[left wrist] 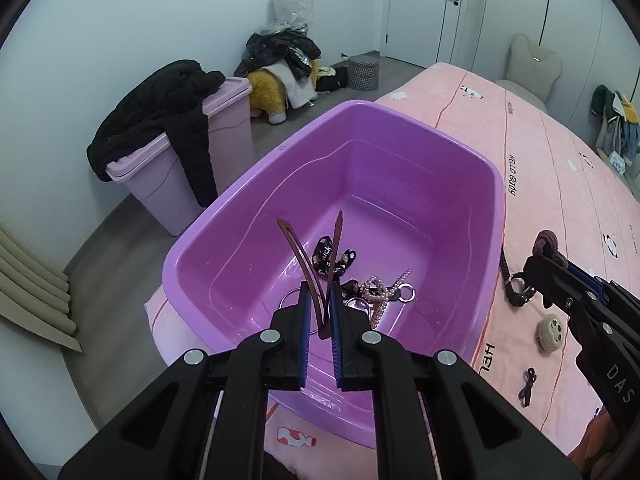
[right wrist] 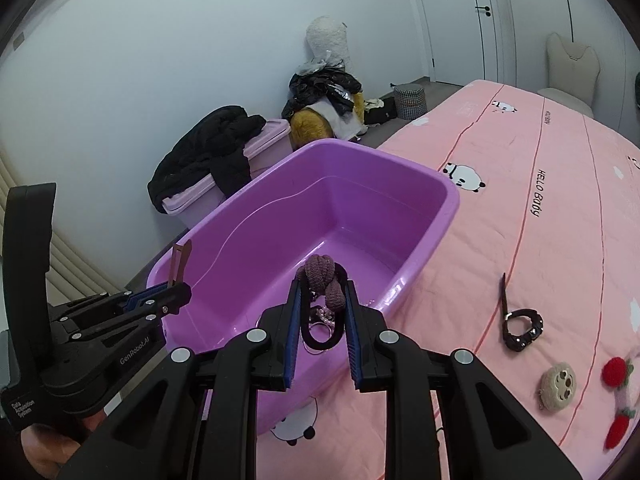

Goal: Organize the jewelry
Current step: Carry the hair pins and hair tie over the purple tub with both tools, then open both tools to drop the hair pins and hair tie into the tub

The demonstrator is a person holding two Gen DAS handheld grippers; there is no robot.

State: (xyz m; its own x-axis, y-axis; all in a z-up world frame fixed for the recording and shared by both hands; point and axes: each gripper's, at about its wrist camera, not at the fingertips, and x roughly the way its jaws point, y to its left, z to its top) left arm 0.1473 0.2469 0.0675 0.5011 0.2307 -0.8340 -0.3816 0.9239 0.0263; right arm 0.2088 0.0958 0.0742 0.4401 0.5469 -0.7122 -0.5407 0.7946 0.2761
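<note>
My left gripper (left wrist: 320, 286) is shut on the bend of a brown U-shaped hairpin (left wrist: 320, 312), held over the near end of a purple plastic basin (left wrist: 500, 184) on the pink bed. At the basin's bottom lie a black printed ribbon (left wrist: 326, 258) and a pearl chain with a metal ring (left wrist: 384, 290). My right gripper (right wrist: 324, 282) is shut on a mauve knotted hair tie (right wrist: 320, 272) with a black elastic loop, just above the basin's (right wrist: 450, 208) near rim. In the right wrist view the left gripper (right wrist: 178, 294) shows at the left with the hairpin (right wrist: 181, 260) sticking up.
On the bedspread right of the basin lie a black studded strap (right wrist: 520, 328), a round beige paw clip (right wrist: 558, 390), a red strawberry knit clip (right wrist: 618, 400) and a small dark bow (left wrist: 528, 384). A lilac bin with a black coat (left wrist: 176, 168) stands on the floor beyond.
</note>
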